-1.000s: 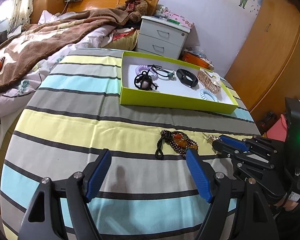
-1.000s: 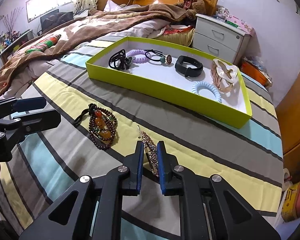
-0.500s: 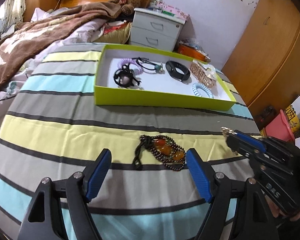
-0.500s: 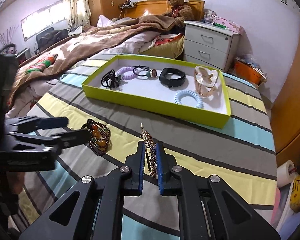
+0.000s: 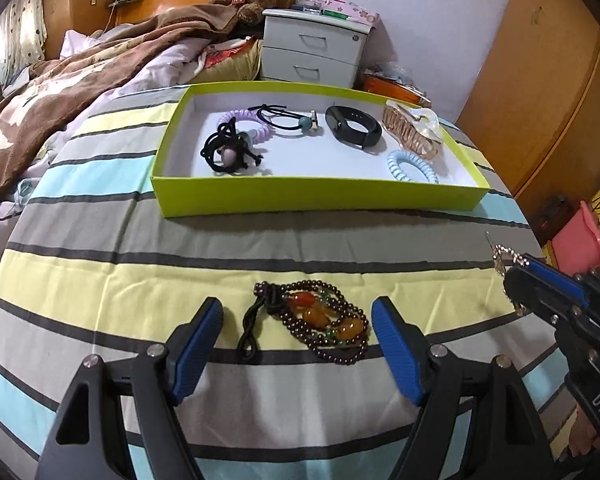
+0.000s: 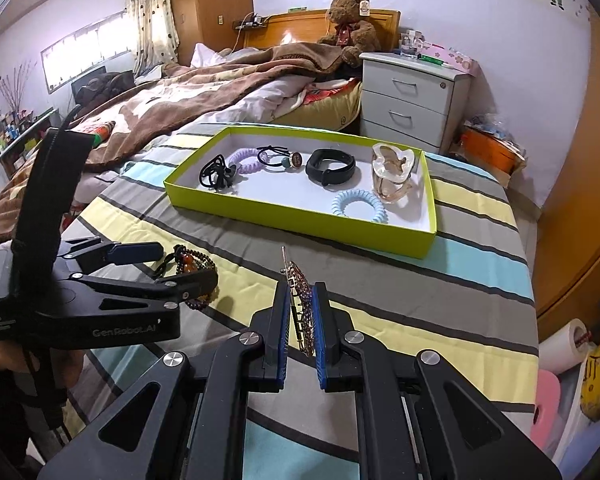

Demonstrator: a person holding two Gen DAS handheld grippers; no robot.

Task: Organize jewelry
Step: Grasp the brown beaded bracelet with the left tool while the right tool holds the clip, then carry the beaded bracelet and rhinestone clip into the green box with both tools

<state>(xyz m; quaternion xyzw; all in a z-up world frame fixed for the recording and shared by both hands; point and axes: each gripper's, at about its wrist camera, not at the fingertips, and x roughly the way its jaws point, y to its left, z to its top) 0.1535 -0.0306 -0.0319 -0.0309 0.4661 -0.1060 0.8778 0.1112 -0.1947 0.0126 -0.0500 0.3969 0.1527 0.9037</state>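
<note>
Underneath, spread a striped cloth point(image 5: 148, 264) in grey, yellow and pale blue bands. On its far part, sat a shallow lime-green tray point(image 5: 320, 200) with a white floor. Inside that tray, from left to right in the left wrist view: lay a black hair tie point(image 5: 228, 152), a lilac spiral tie point(image 5: 242, 118), a thin black tie with a bead point(image 5: 296, 120), a black wristband point(image 5: 354, 126), a clear amber claw clip point(image 5: 410, 132), and, nearest the front wall, a pale blue spiral tie point(image 5: 412, 166). Nearer the cameras, well apart from the tray, rested a dark beaded bracelet point(image 5: 320, 324) with amber stones and a black cord, flat on the cloth. Around it, stood the left gripper point(image 5: 296, 340) with jaws wide, one blue pad on either side of the beads, neither pad touching them. To the right, lifted clear of the cloth, clamped the right gripper point(image 6: 300, 320) narrowly on a jewelled hair clip point(image 6: 298, 300), held on edge between the pads, its thin tip pointing toward the tray.
</note>
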